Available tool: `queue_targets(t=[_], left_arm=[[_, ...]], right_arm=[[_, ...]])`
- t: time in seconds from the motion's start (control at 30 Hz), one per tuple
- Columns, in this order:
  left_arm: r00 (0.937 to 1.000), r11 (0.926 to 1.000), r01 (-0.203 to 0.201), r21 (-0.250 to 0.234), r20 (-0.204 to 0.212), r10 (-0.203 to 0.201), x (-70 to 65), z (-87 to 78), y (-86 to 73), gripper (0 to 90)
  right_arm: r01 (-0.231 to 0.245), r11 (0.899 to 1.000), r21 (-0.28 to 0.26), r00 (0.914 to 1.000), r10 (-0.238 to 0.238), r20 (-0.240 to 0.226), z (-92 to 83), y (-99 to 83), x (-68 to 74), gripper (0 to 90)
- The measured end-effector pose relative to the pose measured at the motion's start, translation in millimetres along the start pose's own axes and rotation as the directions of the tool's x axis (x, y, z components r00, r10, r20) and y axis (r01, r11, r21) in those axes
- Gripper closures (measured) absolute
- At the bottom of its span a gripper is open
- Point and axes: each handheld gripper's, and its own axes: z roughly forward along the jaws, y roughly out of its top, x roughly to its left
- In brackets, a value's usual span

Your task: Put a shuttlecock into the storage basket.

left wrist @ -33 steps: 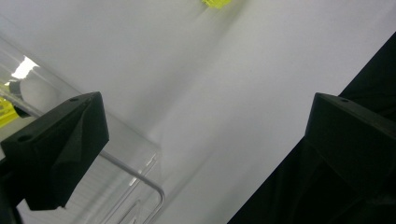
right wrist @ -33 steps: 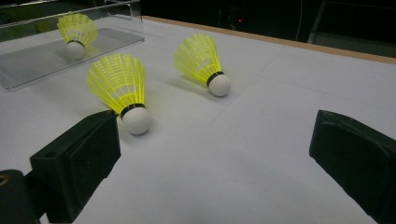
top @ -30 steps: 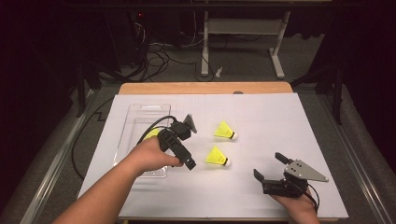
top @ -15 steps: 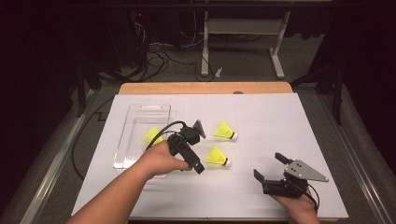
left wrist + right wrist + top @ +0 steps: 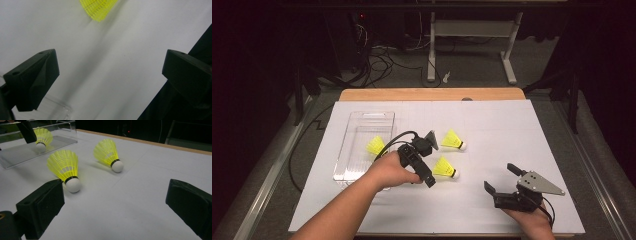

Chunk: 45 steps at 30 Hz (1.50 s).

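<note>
left gripper [image 5: 428, 161] over the white table cover [image 5: 492, 125], just right of the clear tray [image 5: 362, 120], between the two loose shuttlecocks. jaws spread wide, nothing between them. left gripper view: bare white surface between the jaws, yellow skirt of a shuttlecock [image 5: 98, 8] at top edge, tray corner at bottom left.

right gripper [image 5: 501, 177] low at the near right of the table, held in the right hand [image 5: 532, 220], jaws released and empty, well apart from the shuttlecocks.

one shuttlecock [image 5: 375, 145] lying inside the tray. near shuttlecock [image 5: 445, 168] on the cover just beside the left gripper's front, cork toward the right. far shuttlecock [image 5: 453, 140] beyond it, also cork toward the right. right gripper view: near shuttlecock [image 5: 65, 171] close to its left jaw, not touching; far shuttlecock [image 5: 108, 155] behind.
</note>
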Motion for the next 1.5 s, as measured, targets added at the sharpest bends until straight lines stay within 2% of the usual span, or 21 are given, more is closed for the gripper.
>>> queue_targets(t=[0.13, 0.33, 0.43, 0.63, 0.7, 0.77, 0.93, 1.03, 1.27, 1.43, 1.5], left_arm=[[0.9999, 0.9999, -0.012, -0.011, -0.001, 0.012, -3.1, -4.1, 4.4, 3.8], [0.9997, 0.9997, -0.024, -0.006, 0.004, 0.024, -6.1, 2.2, 11.9, 5.8], [0.9995, 0.9997, -0.026, -0.001, -0.020, 0.026, -3.4, 7.2, 13.9, 11.4], [0.9998, 0.9997, -0.020, -0.011, -0.004, 0.019, 2.4, 12.2, 17.4, 15.9], [0.9997, 0.9996, -0.020, -0.022, -0.012, 0.020, 4.6, 12.9, 17.8, 16.5], [0.9999, 0.9995, -0.017, -0.027, 0.000, 0.017, 5.2, 14.3, 18.3, 19.1], [0.9984, 0.9986, -0.049, -0.020, 0.028, 0.049, 0.7, 20.1, 21.3, 25.6], [0.9979, 0.9985, -0.053, -0.013, 0.037, 0.054, -0.7, 23.1, 23.1, 29.7], [0.9981, 0.9980, -0.052, -0.035, 0.031, 0.053, 2.0, 24.7, 24.0, 39.5], [0.9990, 0.9980, -0.045, -0.044, 0.004, 0.045, 5.4, 27.5, 25.8, 44.6], [0.9989, 0.9979, -0.044, -0.046, 0.012, 0.045, 6.3, 29.4, 27.0, 46.3]], right_arm=[[0.000, 1.000, 0.001, 1.0000, 0.000, 0.001, 0.3, 0.1, -0.5, 2.5], [-0.003, 1.000, 0.000, 1.0000, 0.003, 0.001, -1.2, 0.3, -0.5, 2.5], [-0.007, 1.000, -0.004, 1.0000, 0.007, 0.002, -2.1, 0.7, -1.8, 2.6], [-0.014, 1.000, -0.011, 0.9999, 0.015, 0.009, -4.7, 0.6, -5.1, 2.6], [-0.018, 1.000, -0.012, 0.9998, 0.018, 0.011, -4.5, 0.7, -5.0, 2.5], [-0.016, 1.000, -0.011, 0.9998, 0.016, 0.009, -4.3, 0.9, -4.5, 2.5], [-0.012, 1.000, -0.006, 0.9999, 0.012, 0.005, -3.7, 0.9, -3.7, 2.5], [-0.012, 1.000, -0.005, 0.9999, 0.012, 0.006, -3.3, 0.7, -3.4, 2.5], [-0.007, 1.000, -0.005, 1.0000, 0.007, 0.005, -3.1, 0.7, -2.6, 2.5], [-0.004, 1.000, -0.005, 1.0000, 0.004, 0.004, -3.1, 0.6, -2.6, 2.5], [-0.005, 1.000, -0.004, 1.0000, 0.005, 0.002, -3.0, 0.6, -2.1, 2.5]])
